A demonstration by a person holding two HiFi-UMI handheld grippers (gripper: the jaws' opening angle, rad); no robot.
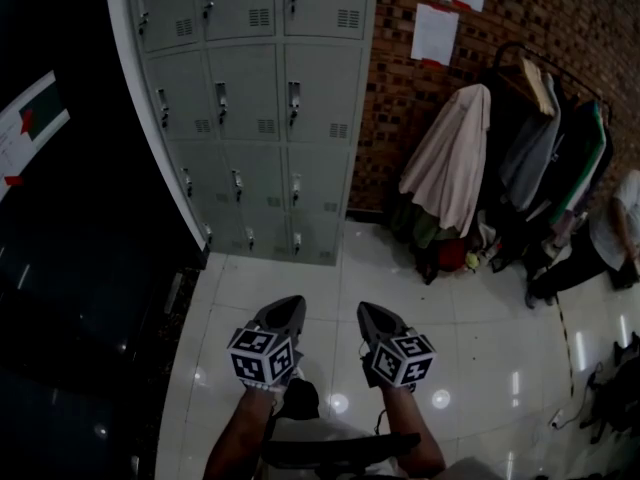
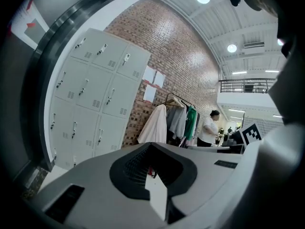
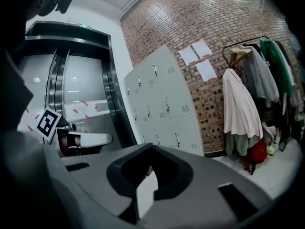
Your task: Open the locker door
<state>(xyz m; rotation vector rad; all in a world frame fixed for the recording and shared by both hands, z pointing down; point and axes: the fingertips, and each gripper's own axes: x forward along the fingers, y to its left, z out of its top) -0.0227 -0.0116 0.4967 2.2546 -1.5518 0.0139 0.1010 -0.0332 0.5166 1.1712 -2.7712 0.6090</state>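
I am holding my left claw (image 1: 291, 303) and my right claw (image 1: 368, 309) side by side at the bottom centre of the head view, both pointing up the frame over the white tiled floor (image 1: 300, 278). Seen from its own camera, my left claw (image 2: 151, 149) is pinching narrow, its jaws meeting with nothing between them. My right claw (image 3: 152, 149) is doing the same, jaws pressed together and gripping nothing. The grey lockers (image 1: 250, 108) are standing in the upper left of the head view, well apart from both claws. Every door I am seeing is sitting flush, with its handle near its left edge. In the left gripper view the grey lockers (image 2: 90, 104) are filling the left middle; in the right gripper view they (image 3: 162, 104) are standing at centre. A brick wall (image 1: 420, 88) is running along to their right, carrying sheets of paper (image 1: 435, 33). A clothes rack (image 1: 530, 128) is standing against it, with a pale coat (image 1: 450, 158) hanging at its near end. A person (image 1: 615, 228) is bending at the right edge.
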